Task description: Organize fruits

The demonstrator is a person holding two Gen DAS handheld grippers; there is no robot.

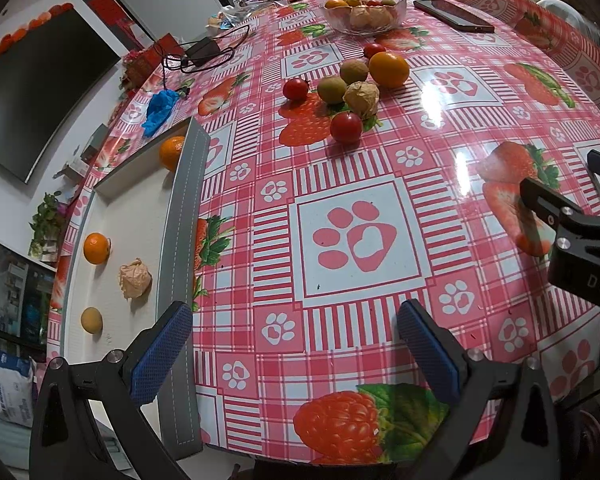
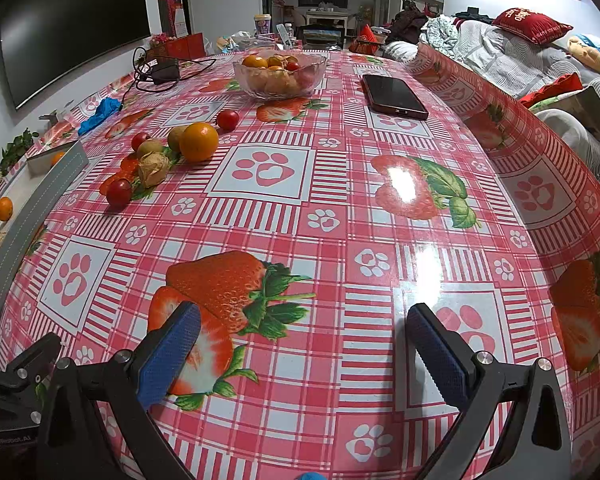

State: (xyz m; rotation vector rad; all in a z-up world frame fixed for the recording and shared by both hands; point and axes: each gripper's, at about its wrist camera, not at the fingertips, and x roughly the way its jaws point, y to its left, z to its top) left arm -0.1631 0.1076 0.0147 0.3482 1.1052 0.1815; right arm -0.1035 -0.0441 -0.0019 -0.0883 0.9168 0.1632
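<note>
- While both tools hover low over the surface (image 1: 380,280), neither carries anything: the left hand-held gripper (image 1: 296,354) has its jaws spread wide and empty, and the right hand-held gripper (image 2: 304,354) likewise.
- Loose fruit sits in a cluster mid-surface, well ahead of both grippers: one orange (image 1: 389,69), two green-brown fruits (image 1: 332,89), three small red tomatoes, the nearest (image 1: 346,127), and a papery husk fruit (image 1: 361,98) touching its neighbours.
- Gray-edged tray (image 1: 184,240) lies at the left; it already holds two oranges, a husk fruit and a small yellow fruit.
- Glass bowl (image 2: 278,76) at the far side holds more fruit; a phone (image 2: 394,96) lies beside it.
- Handling judgement: the tomatoes look smooth, round and soft-skinned, so likely to roll or slip; close across the widest part with light pressure.
- Husk fruit seems very light and crushable; pinch gently around the body, not the loose paper tips.
- Orange appears firmer and heavier; needs nearly full jaw width, centred.
- Nearest tomato stands a little apart from the pile, probably the easiest first pick.
</note>
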